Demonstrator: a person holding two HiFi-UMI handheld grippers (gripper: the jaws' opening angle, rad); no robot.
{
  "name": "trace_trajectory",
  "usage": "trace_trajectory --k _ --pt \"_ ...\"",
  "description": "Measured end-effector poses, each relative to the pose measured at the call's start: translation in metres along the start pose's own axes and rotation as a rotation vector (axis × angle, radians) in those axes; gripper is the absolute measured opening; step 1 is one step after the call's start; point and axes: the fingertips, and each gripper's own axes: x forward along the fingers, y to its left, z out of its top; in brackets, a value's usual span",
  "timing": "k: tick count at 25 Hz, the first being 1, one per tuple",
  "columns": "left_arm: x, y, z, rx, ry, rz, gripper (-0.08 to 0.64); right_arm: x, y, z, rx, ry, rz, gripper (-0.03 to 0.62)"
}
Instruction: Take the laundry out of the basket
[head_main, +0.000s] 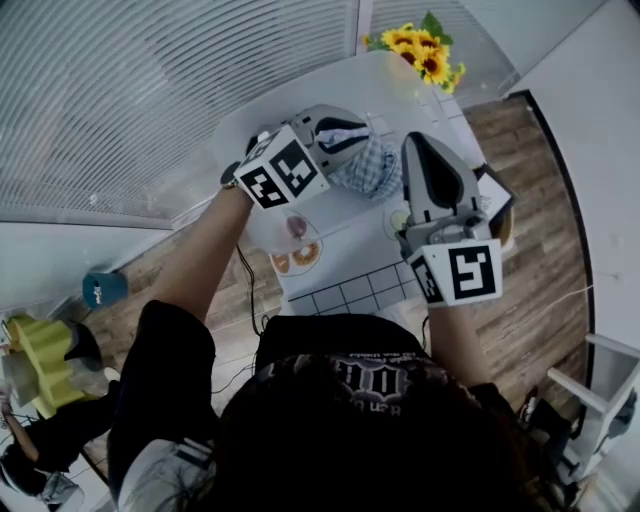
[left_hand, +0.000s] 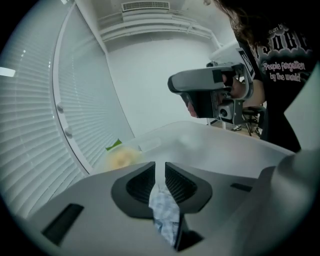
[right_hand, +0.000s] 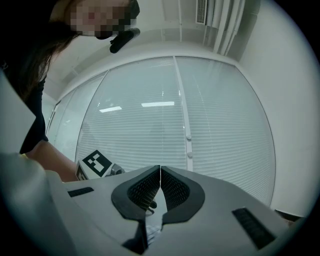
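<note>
Room: white round desk (head_main: 345, 255) beside slatted blinds (head_main: 150, 90) at left; sunflowers (head_main: 420, 50) at the far edge; wood floor (head_main: 545, 200) at right.

Left tongs (left_hand: 160, 170): nipped on one edge of the checked cloth (head_main: 372, 168). The cloth spans between the two tools, over the desk's far half.

Right tongs (right_hand: 160, 175): closed on the other edge.

Basket: not made out.

Judgement: lower both ends evenly, hold the cloth taut, and release only once it lies flat on bare desk.
</note>
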Motion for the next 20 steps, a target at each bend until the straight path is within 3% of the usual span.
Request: trace_trajectory --k 6,13,20 --pt "0.023 -0.025 -0.034 0.084 0.146 -0.129 0.152 -0.001 -0.001 -0.006 0.014 0.007 0.006 0.028" --pt "0.044 -0.036 -0.063 0.086 0.272 -0.226 0.366 0.005 -0.005 -0.011 0.03 0.015 0.011 0.029" --pt "0.066 -0.048 -0.096 0.101 0.38 -0.289 0.48 0.006 -0.004 -0.012 0.035 0.013 0.008 0.029"
